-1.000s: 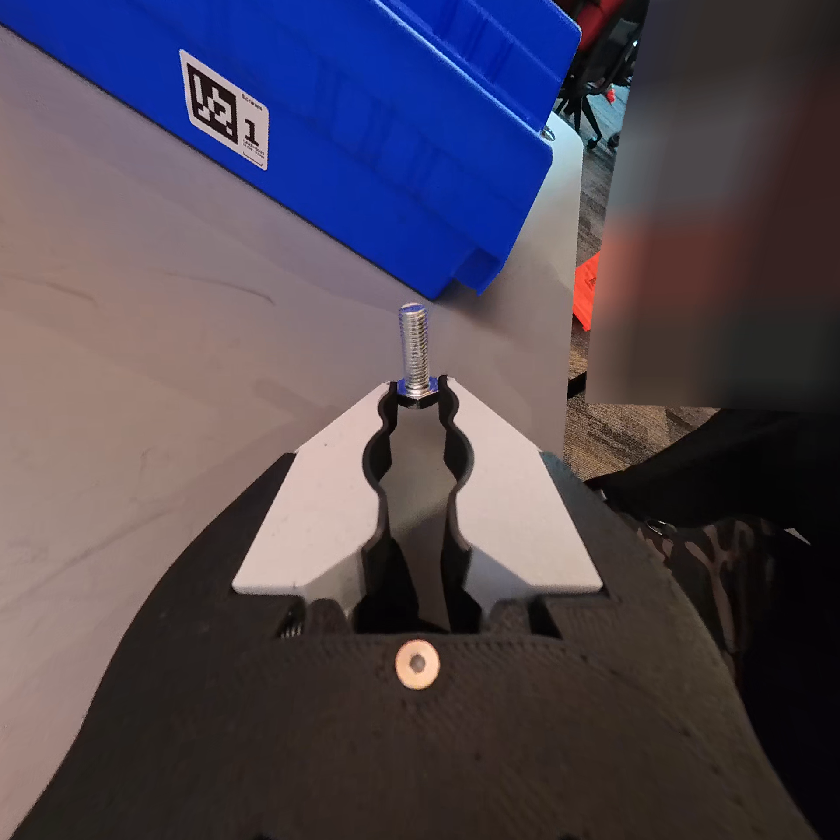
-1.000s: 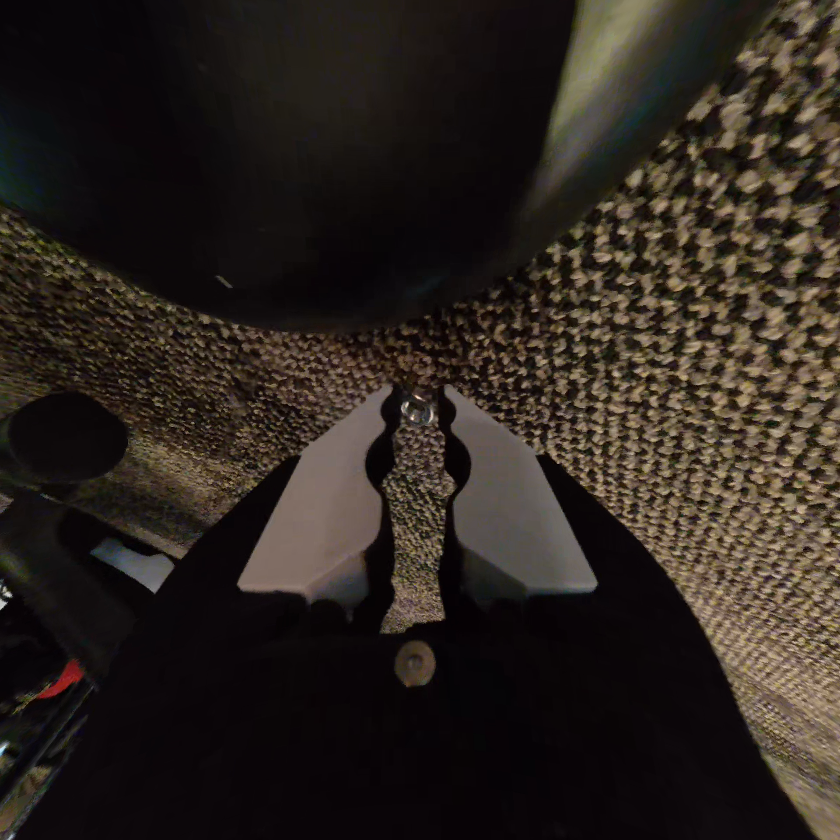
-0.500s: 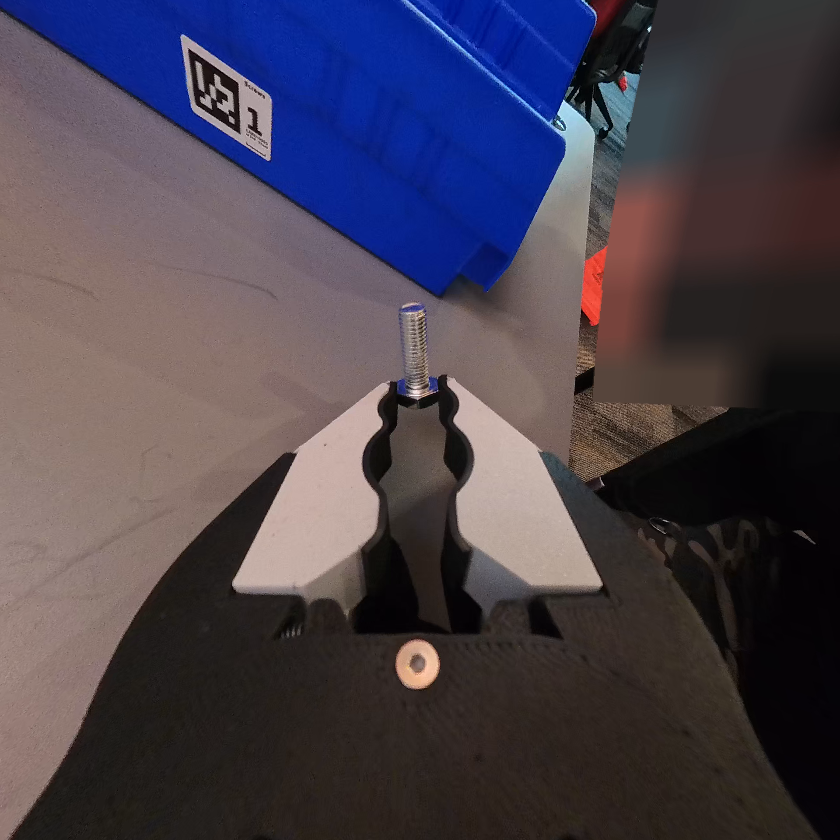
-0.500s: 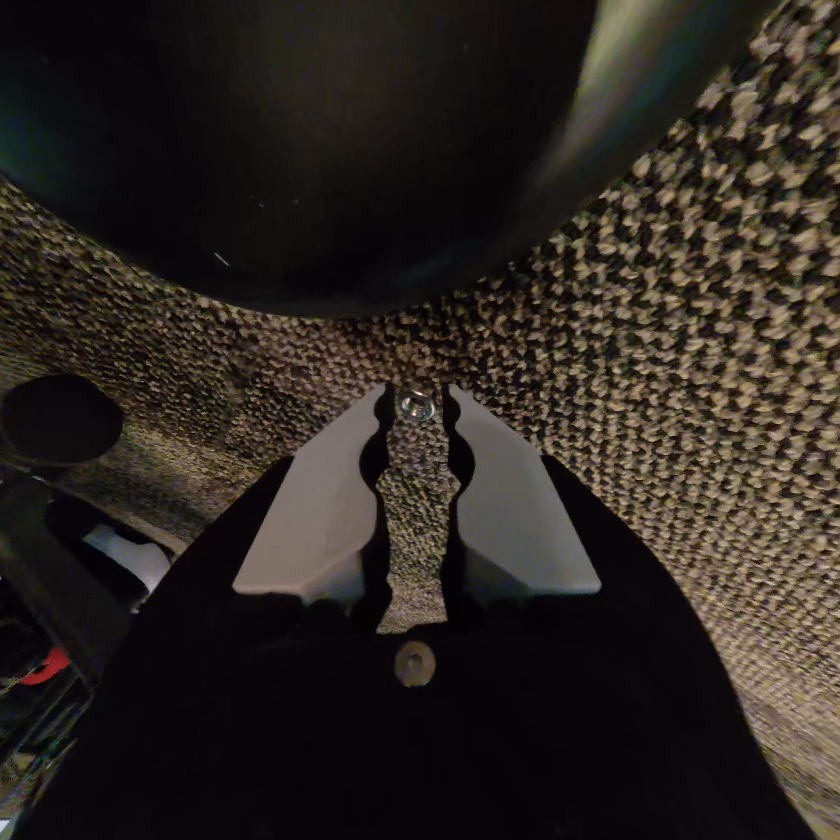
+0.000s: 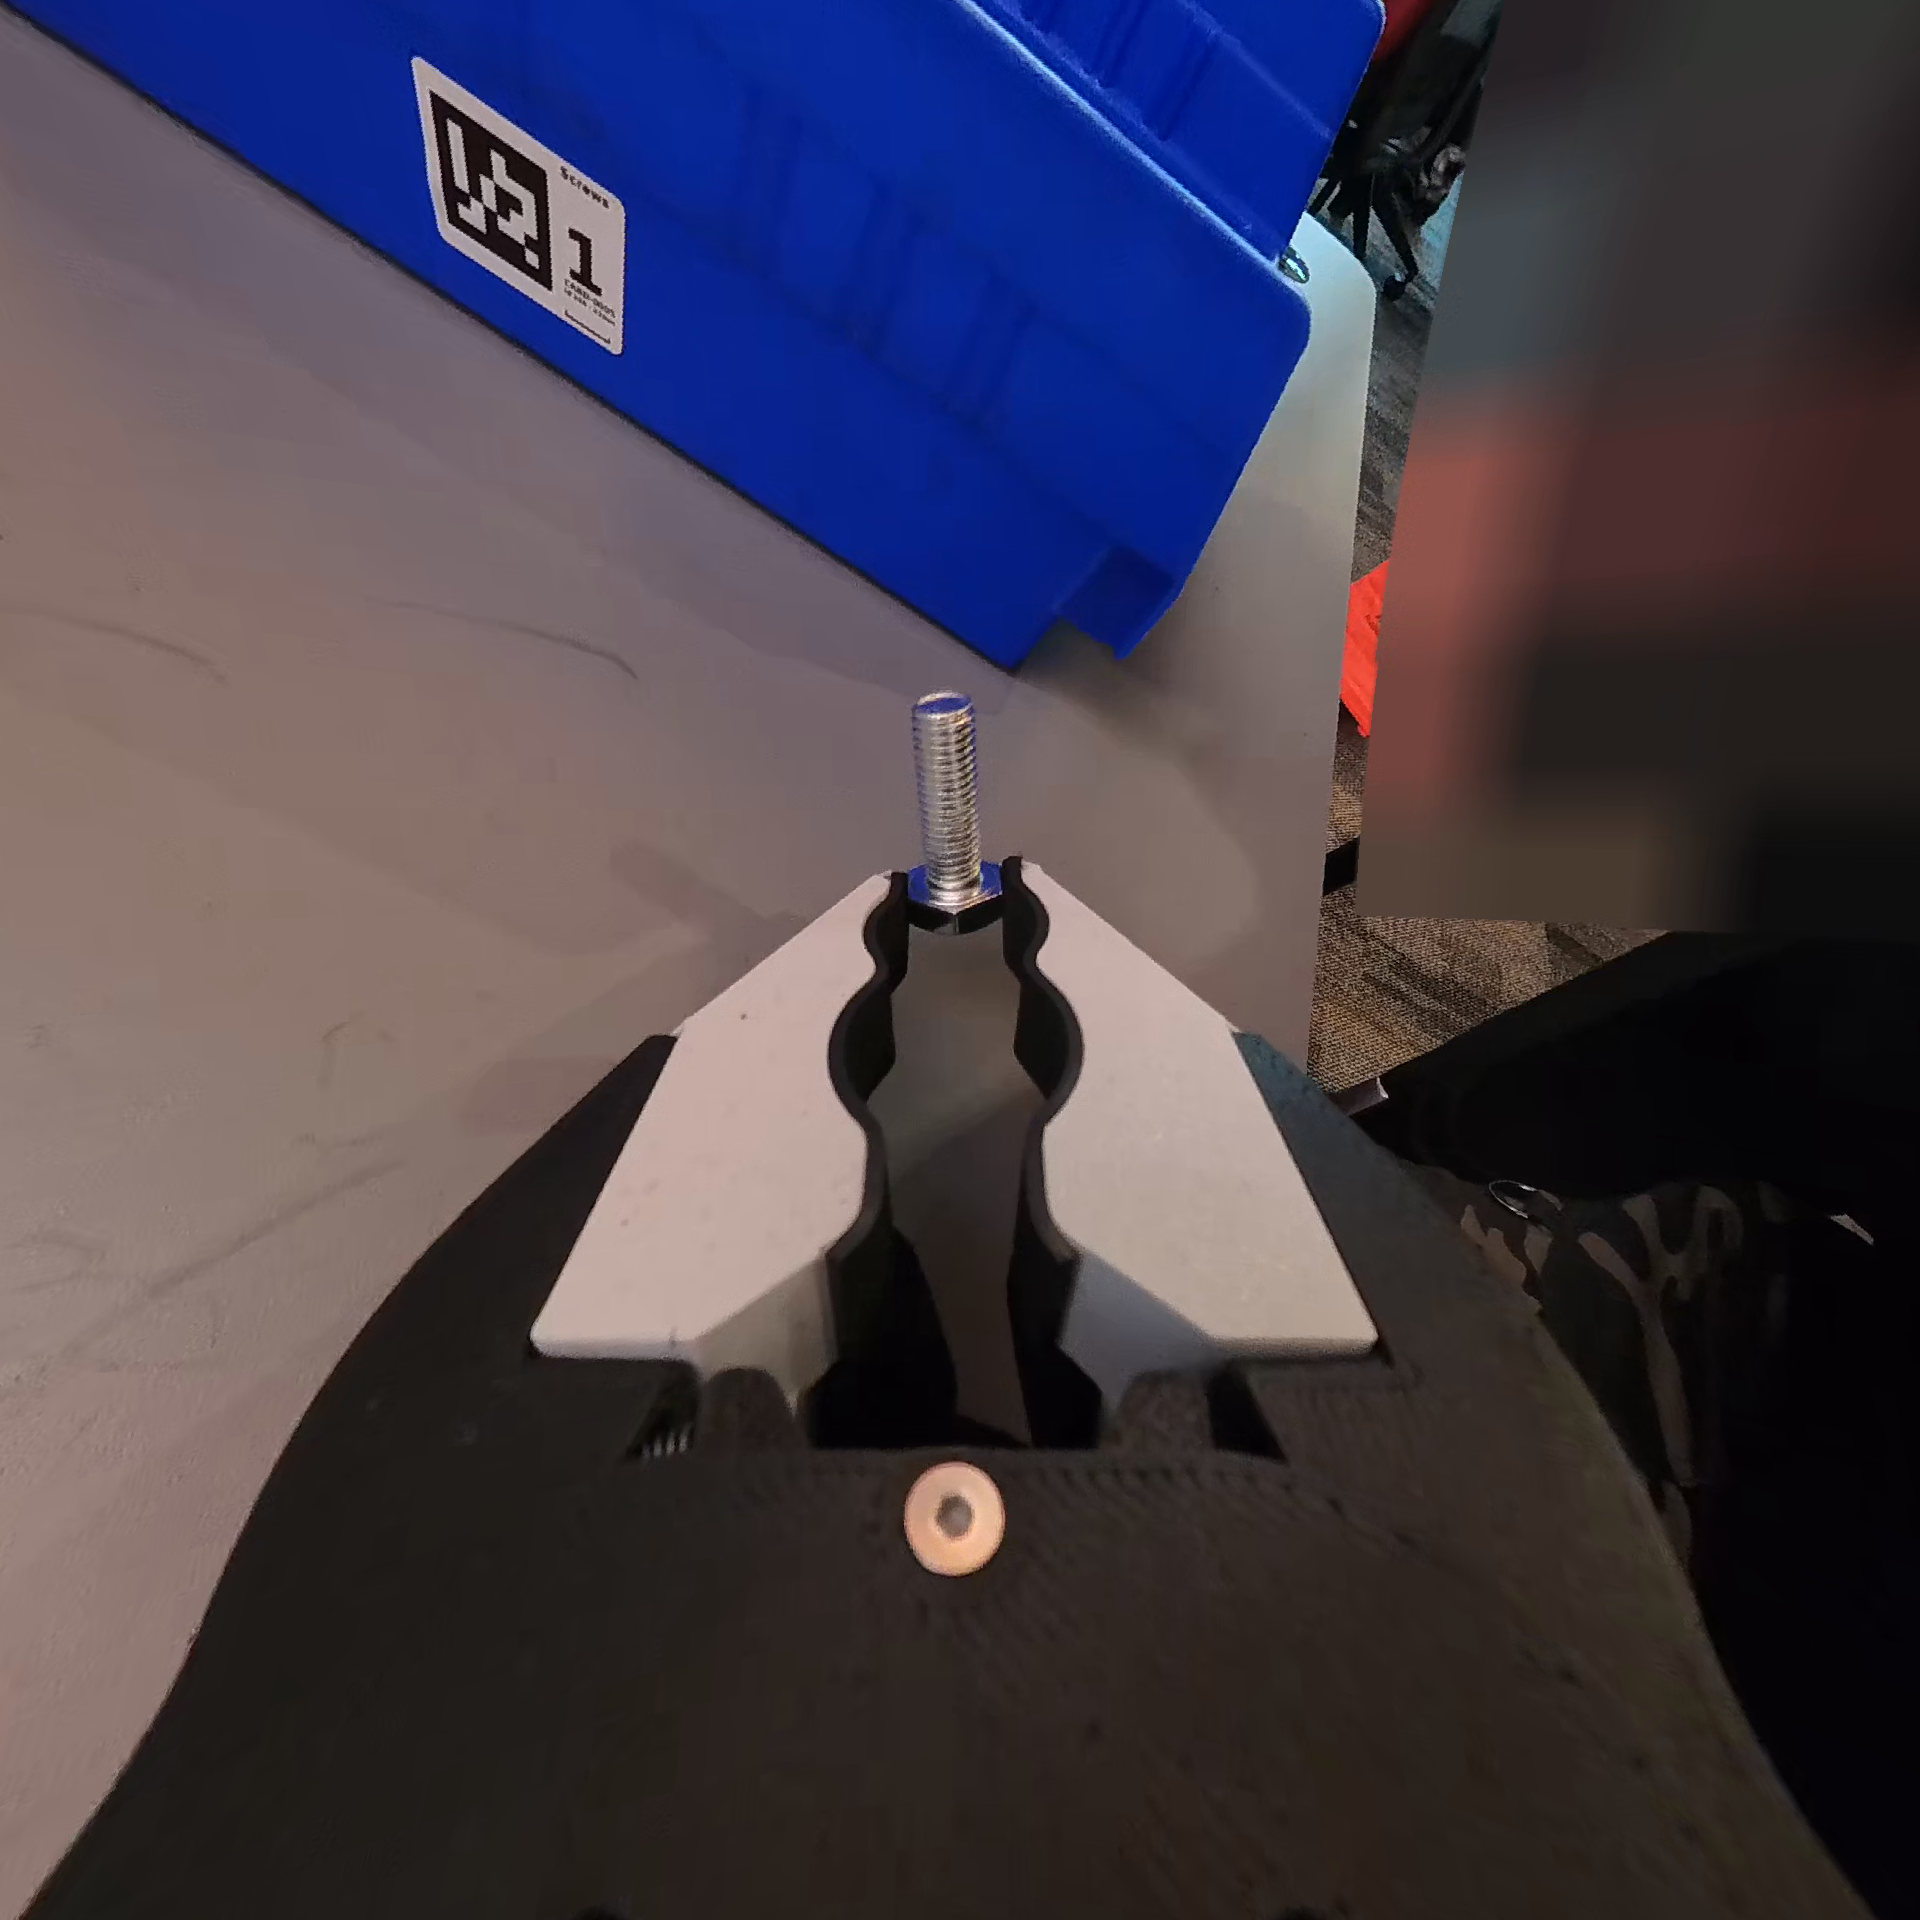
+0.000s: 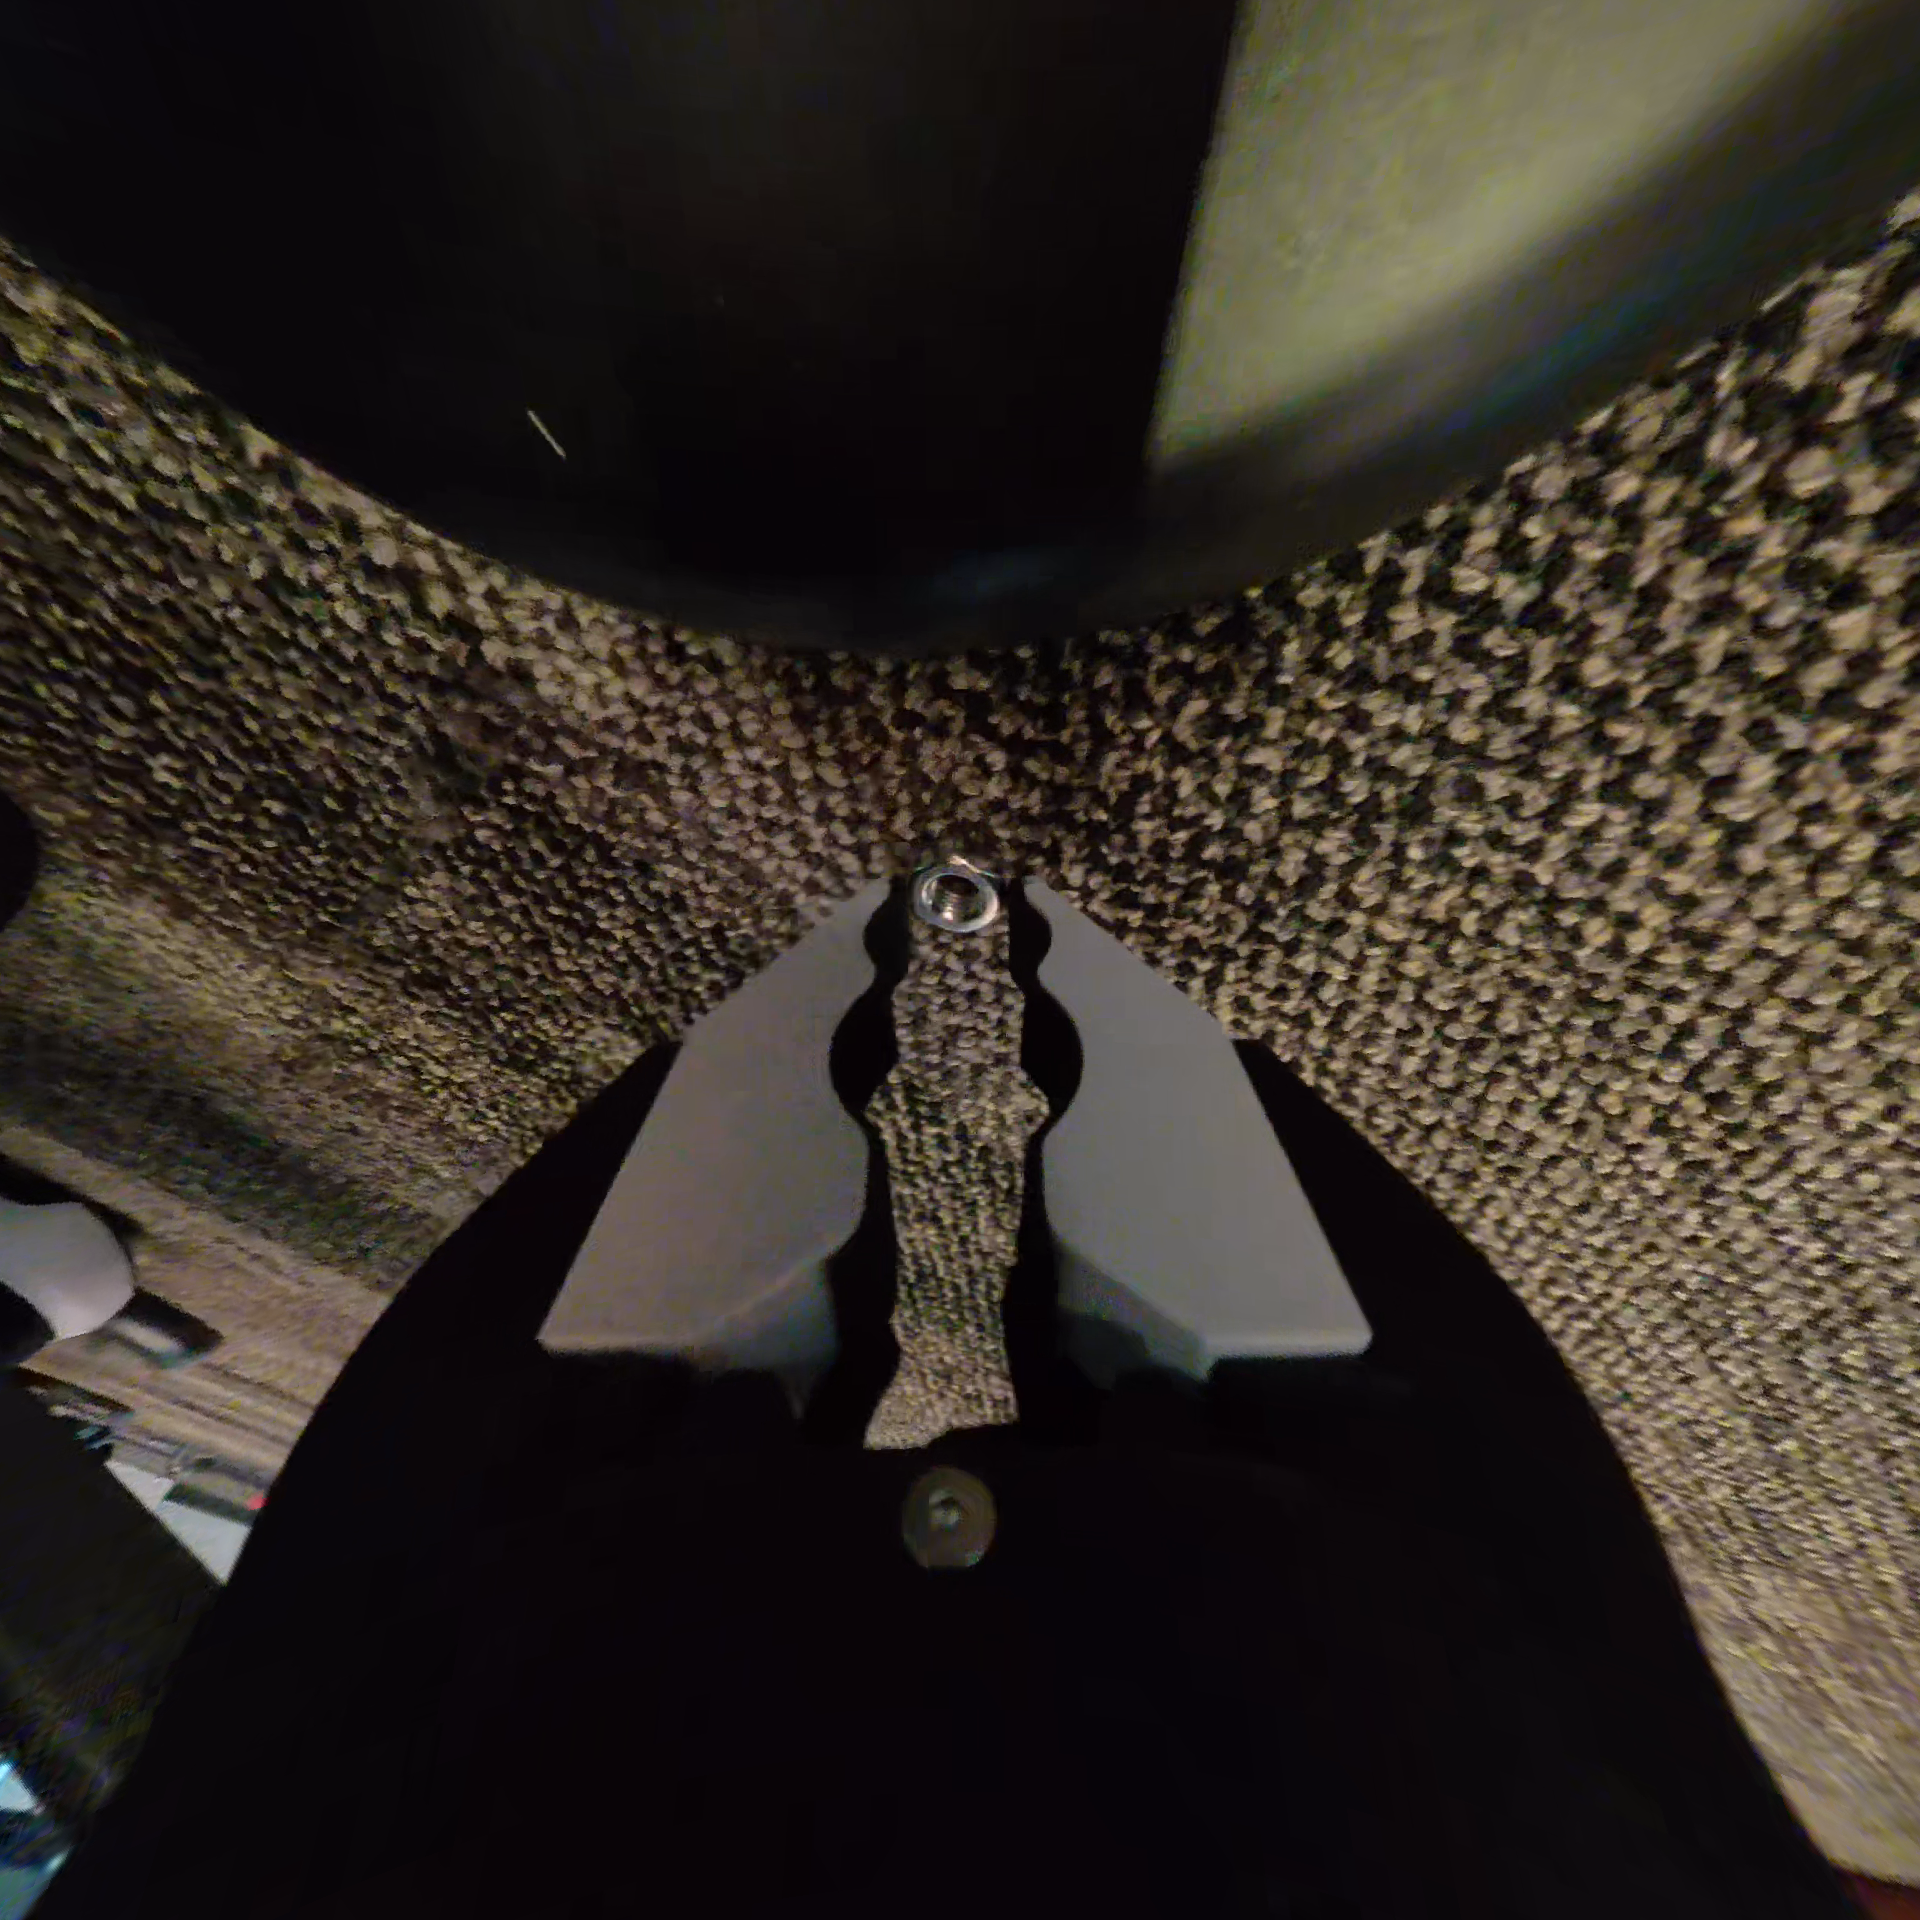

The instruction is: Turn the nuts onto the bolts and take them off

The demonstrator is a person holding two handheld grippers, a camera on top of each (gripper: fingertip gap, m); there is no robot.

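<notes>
My left gripper (image 5: pixel 954 906) is shut on the hex head of a silver bolt (image 5: pixel 945 798). The threaded shank points forward past the fingertips, over a grey table (image 5: pixel 312 727). No nut shows on the shank. My right gripper (image 6: pixel 954 902) is shut on a small silver nut (image 6: pixel 952 900) held at the fingertips, its threaded hole facing the camera. It hangs low over speckled carpet (image 6: pixel 1455 935), away from the table top. Neither gripper shows in the other's view.
A blue plastic bin (image 5: pixel 883 260) with a white label lies on the table just beyond the bolt. The table's right edge (image 5: pixel 1340 623) is close, with carpet and a person's dark clothing (image 5: pixel 1714 1143) beyond. A large dark rounded object (image 6: pixel 675 312) looms over the carpet. Across from one pair of fingers to the other is roughly 90 cm.
The left gripper with the bolt has shifted slightly; the bin looks a little nearer. The right gripper has moved over the carpet, and the nut now faces the camera more squarely.
</notes>
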